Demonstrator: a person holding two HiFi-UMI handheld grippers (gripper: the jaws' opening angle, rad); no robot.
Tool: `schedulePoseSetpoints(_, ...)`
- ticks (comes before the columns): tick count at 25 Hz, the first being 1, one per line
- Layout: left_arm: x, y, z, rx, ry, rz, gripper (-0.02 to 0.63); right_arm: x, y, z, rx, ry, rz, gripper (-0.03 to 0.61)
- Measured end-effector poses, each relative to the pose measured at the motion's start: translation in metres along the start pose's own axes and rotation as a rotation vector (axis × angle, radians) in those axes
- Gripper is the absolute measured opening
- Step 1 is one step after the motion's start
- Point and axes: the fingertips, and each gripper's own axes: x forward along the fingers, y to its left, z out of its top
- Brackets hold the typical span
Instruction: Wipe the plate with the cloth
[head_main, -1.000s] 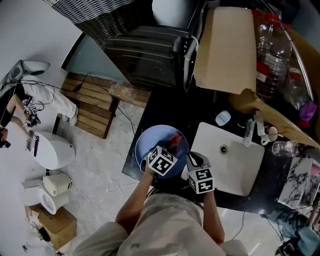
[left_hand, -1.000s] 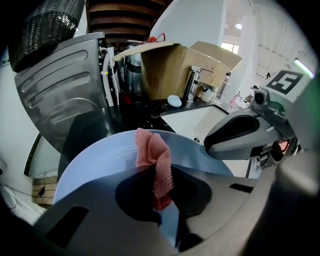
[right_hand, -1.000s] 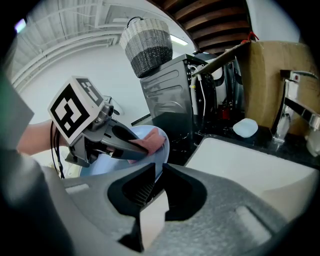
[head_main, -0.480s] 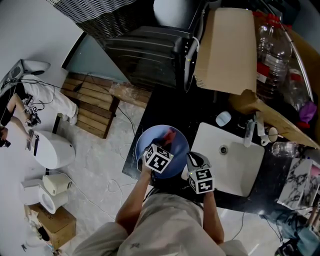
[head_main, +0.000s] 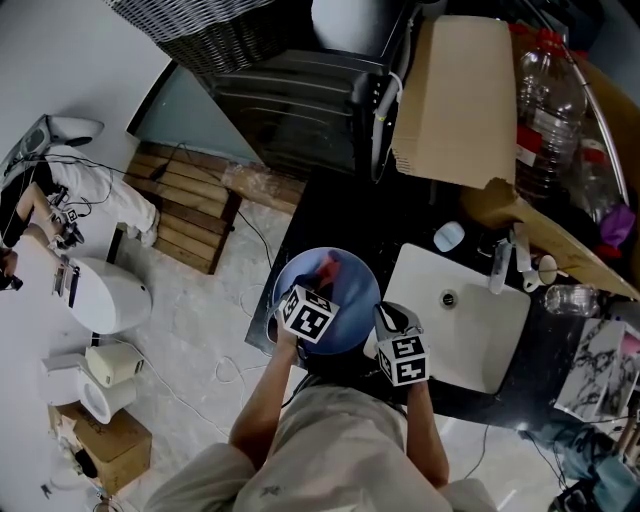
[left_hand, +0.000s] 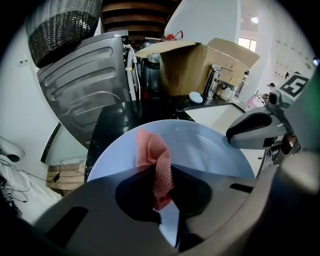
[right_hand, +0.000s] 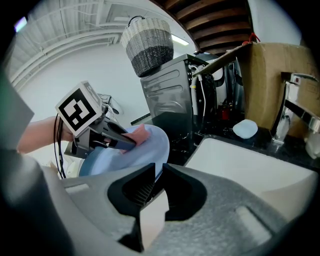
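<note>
cloth (left_hand: 154, 160) in left hand-held gripper (left_hand: 161, 192), on plate (left_hand: 212, 150)

head view steeply down; gripper views close and low; plate (head_main: 355, 300) in all

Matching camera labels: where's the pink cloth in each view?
Head view: cloth, centre, on the blue plate's upper part.
Left gripper view: centre, clamped in the left tool.
Right gripper view: left of centre, against the blue plate.
Shared landmark: the blue plate.
</note>
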Motion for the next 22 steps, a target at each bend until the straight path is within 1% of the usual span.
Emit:
schedulePoseSetpoints(8,-0.01,0.005,-0.017,-0.003,0.048,0.022,0.034,0.0,0.0,0.0,-0.004,0.001,-0.006,0.032)
schedulePoseSetpoints(17,-0.018,0.0,-0.034,0.007,0.098,0.019,0.034,0.0,-0.001,-0.001,-0.009,0.007,-0.005,0.032)
schedulePoseSetpoints(22,-0.022,-0.007,-0.044,0.016,0.124,-0.001,0.034,0.0,-0.001,-0.001,-0.01,0.006,-0.001,0.032)
